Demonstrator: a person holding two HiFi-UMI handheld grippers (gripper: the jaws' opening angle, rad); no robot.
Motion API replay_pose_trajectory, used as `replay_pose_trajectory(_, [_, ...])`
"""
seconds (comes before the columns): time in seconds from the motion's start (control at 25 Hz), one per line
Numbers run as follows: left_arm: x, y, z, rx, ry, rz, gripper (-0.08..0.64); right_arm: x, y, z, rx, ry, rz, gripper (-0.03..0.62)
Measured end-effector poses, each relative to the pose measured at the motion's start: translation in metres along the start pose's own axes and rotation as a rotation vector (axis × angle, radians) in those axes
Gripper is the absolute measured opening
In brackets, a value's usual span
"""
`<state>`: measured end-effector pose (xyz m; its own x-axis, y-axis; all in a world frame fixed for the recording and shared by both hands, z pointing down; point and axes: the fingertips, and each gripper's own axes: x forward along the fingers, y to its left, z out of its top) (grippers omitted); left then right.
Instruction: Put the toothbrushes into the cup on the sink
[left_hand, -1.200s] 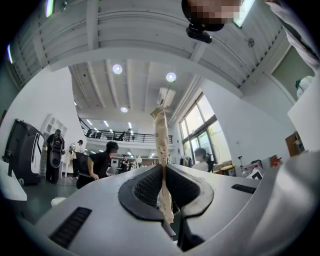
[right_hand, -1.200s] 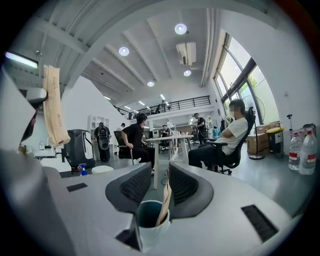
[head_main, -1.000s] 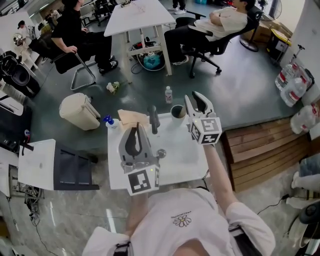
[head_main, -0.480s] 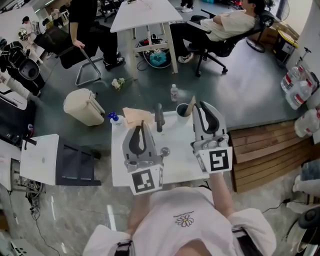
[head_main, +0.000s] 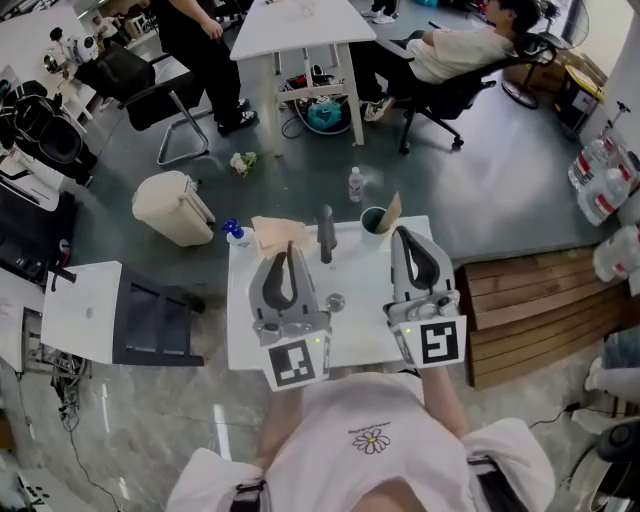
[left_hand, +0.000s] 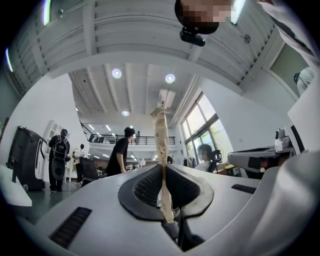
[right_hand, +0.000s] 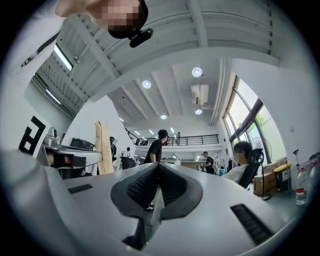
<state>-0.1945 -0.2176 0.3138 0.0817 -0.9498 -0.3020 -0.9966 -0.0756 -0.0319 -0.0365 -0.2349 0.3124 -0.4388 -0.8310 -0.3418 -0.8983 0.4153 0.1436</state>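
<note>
1. The sink (head_main: 372, 305), a white basin top, is seen in the middle of the head view. A dark faucet (head_main: 326, 236) stands at its upper edge, and a round drain (head_main: 335, 300) is set near its centre.
2. The left gripper (head_main: 288, 256) is held over the left half of the sink. It is pointed toward the top of the frame, with its marker cube nearest the lower edge.
3. In the left gripper view the fingers (left_hand: 142, 185) are seen pinching a toothbrush (left_hand: 160, 135), a thin pale stick with small dark specks. It is clamped near its lower end and stands upright, rising well above the pads.
4. In the head view this toothbrush is shown only as a thin sliver at the gripper's tip, just left of the faucet.
5. The right gripper (head_main: 404, 234) is held over the right half of the sink, likewise pointed toward the top of the frame. Its tip lies just below and to the right of the cup (head_main: 371, 222).
6. In the right gripper view its fingers (right_hand: 137, 187) are seen pressed together at the tip, with nothing gripped between them.
7. The cup, dark inside, is set at the sink's upper right corner. A second toothbrush (head_main: 392, 209), tan and flat, is stood in it and leans to the right.
8. A tan sheet (head_main: 272, 232) and a blue-capped bottle (head_main: 233, 233) are placed at the sink's upper left corner.
9. On the grey floor above the sink in the frame, a beige bin (head_main: 172, 207) is seen at the left. A clear bottle (head_main: 355, 184) stands just above the cup.
</note>
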Motion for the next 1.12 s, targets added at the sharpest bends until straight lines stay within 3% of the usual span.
replay_pose_trajectory(0.16, [0.002, 0.005, 0.0, 0.017, -0.008, 0.003, 0.035, 0.003, 0.004, -0.004, 0.006, 0.01, 0.013, 0.012])
replay_pose_trajectory(0.4, [0.036, 0.03, -0.013, 0.131, 0.001, 0.018, 0.034, 0.004, 0.004, -0.003, -0.001, -0.007, 0.022, 0.012])
replay_pose_trajectory(0.76, [0.083, 0.075, -0.128, 0.179, 0.294, 0.018, 0.035, 0.002, 0.007, -0.005, 0.047, 0.033, 0.033, 0.012])
replay_pose_trajectory(1.12, [0.074, 0.08, -0.226, 0.08, 0.52, 0.033, 0.035, -0.004, -0.006, -0.007, 0.048, 0.06, 0.012, 0.012])
